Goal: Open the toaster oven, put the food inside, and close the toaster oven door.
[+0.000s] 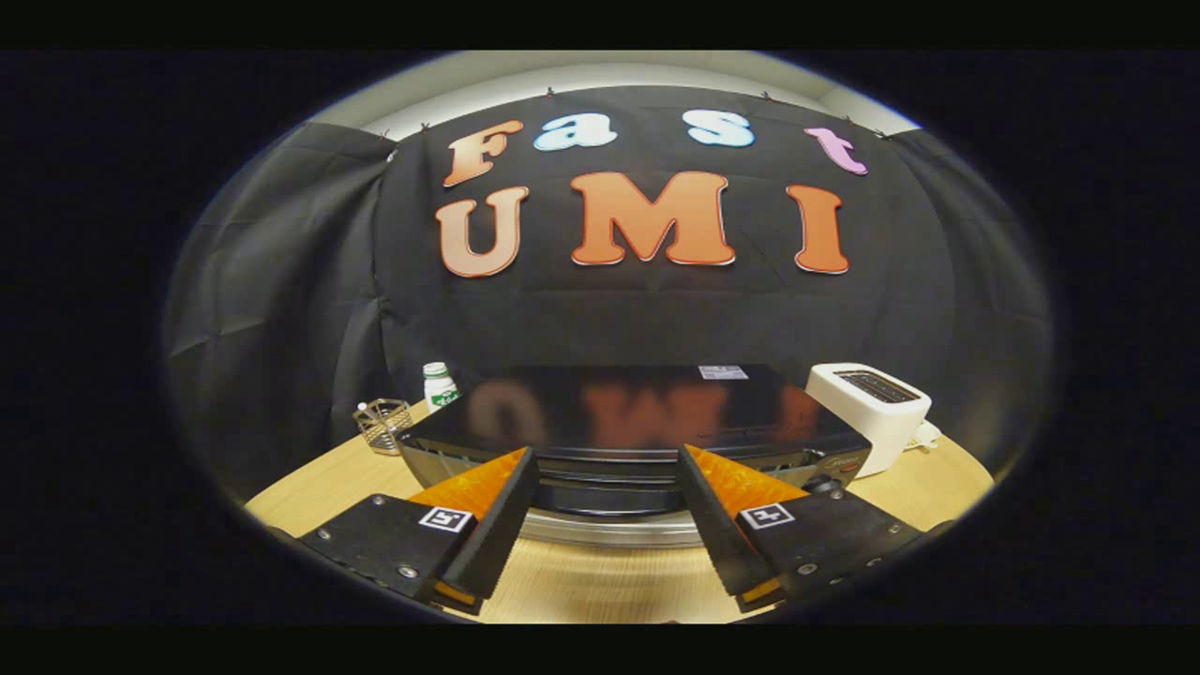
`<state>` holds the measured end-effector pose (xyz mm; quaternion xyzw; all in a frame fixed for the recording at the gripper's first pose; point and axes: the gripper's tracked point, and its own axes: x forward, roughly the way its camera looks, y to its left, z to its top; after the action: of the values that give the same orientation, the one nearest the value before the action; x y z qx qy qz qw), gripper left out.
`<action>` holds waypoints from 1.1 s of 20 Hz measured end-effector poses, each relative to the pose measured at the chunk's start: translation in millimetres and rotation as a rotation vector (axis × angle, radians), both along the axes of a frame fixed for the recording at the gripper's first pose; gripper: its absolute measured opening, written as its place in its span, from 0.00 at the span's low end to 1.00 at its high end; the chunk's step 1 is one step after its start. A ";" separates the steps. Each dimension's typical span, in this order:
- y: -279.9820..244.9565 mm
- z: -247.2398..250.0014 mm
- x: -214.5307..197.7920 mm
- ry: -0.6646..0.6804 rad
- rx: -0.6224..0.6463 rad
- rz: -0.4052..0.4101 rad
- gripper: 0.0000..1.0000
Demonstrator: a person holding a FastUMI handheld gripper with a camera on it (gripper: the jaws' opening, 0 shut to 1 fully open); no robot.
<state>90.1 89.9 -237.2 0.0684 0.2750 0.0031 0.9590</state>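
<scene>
At lower centre, the gripper (607, 461) is spread wide and holds nothing, its fingertips flanking the door handle (607, 500) of the black toaster oven (637, 412), whose door appears closed. Opening it probably needs both fingers squarely on that handle before pulling. At left, a small wire basket (382, 424) holds contents too small to identify.

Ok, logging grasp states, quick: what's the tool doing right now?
Tool: open, holding nothing, fingers spread just in front of the toaster oven.

Tool (607, 487) — two wedge-shaped fingers, square fiducial markers, screw-studded flat mounts, fingers spread apart
</scene>
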 end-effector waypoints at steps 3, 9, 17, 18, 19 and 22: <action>0.9 3.7 -13.9 0.012 0.001 0.019 0.88; 4.2 4.4 -43.8 0.042 -0.006 0.054 0.88; 24.1 -20.8 -107.0 0.166 0.100 0.129 0.88; 30.3 -30.0 -115.3 0.200 0.143 0.146 0.88; 34.1 -35.5 -122.2 0.223 0.176 0.152 0.88; 34.2 -57.4 -134.5 0.278 0.192 0.145 0.87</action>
<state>-44.4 124.1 -294.6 0.1396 0.4074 0.0890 0.8981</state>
